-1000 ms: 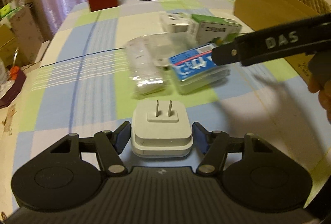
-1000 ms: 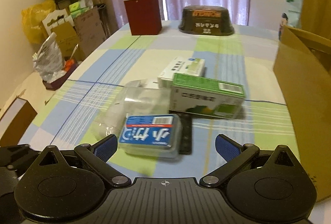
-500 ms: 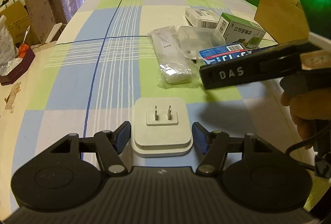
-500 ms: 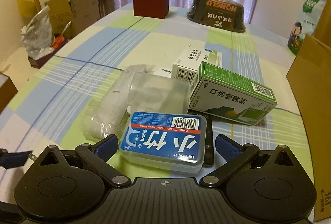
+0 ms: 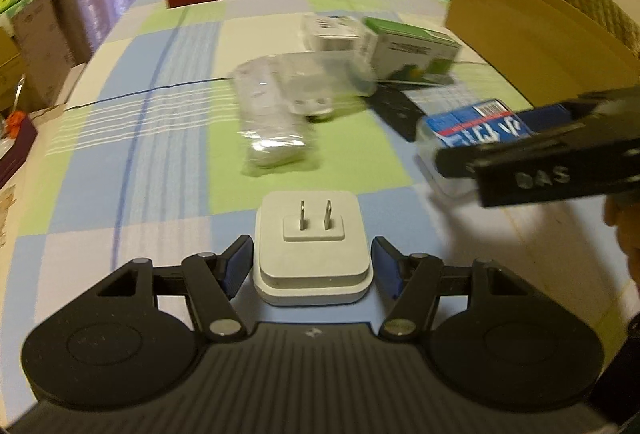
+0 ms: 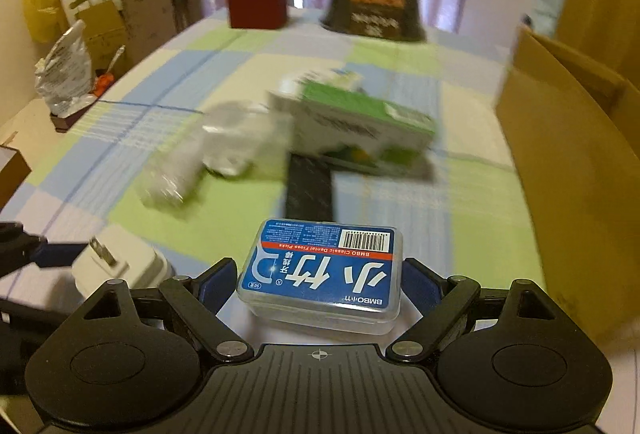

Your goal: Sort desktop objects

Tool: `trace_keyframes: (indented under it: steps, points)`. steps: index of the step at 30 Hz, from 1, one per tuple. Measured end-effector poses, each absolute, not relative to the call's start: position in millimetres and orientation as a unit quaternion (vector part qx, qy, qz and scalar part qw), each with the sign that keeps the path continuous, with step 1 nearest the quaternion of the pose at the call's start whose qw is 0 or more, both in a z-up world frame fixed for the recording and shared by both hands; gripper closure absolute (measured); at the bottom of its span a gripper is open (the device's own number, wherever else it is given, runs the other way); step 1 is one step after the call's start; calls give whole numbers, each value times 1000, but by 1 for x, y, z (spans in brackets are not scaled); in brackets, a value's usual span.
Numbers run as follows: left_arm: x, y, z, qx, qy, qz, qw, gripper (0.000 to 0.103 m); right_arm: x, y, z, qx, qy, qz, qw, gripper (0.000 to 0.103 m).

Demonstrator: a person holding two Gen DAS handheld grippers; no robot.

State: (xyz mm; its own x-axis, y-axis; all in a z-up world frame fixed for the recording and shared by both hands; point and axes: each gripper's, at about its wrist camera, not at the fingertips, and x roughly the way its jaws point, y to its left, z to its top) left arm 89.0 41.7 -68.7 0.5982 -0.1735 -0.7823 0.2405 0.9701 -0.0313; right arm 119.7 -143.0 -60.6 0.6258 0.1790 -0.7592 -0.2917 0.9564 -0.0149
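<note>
While the left claw (image 5: pixel 312 266) is clenched on a white square plug adapter (image 5: pixel 311 248) with prongs up, the right claw (image 6: pixel 318 284) grips a clear plastic floss-pick box with a blue label (image 6: pixel 322 272), above the checked-cloth bench (image 5: pixel 160 169).

Open tablecloth (image 5: pixel 132 169) left; clutter pile (image 6: pixel 248 137) ahead, cardboard box (image 6: pixel 568 161) right.
</note>
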Motion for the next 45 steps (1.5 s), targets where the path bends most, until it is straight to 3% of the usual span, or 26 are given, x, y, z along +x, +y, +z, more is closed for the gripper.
trace_keyframes:
  steps: [19, 22, 23, 45]
  points:
    - [94, 13, -79, 71, 439, -129, 886, 40, 113, -181, -76, -17, 432, 100, 896, 10]
    - [96, 13, -78, 66, 440, -127, 887, 42, 112, -184, -75, -13, 430, 94, 898, 11]
    - [96, 14, -78, 64, 441, -127, 886, 43, 111, -185, -75, -14, 429, 92, 899, 16]
    - [66, -13, -28, 97, 397, -154, 900, 43, 53, -224, -19, 24, 389, 71, 918, 17]
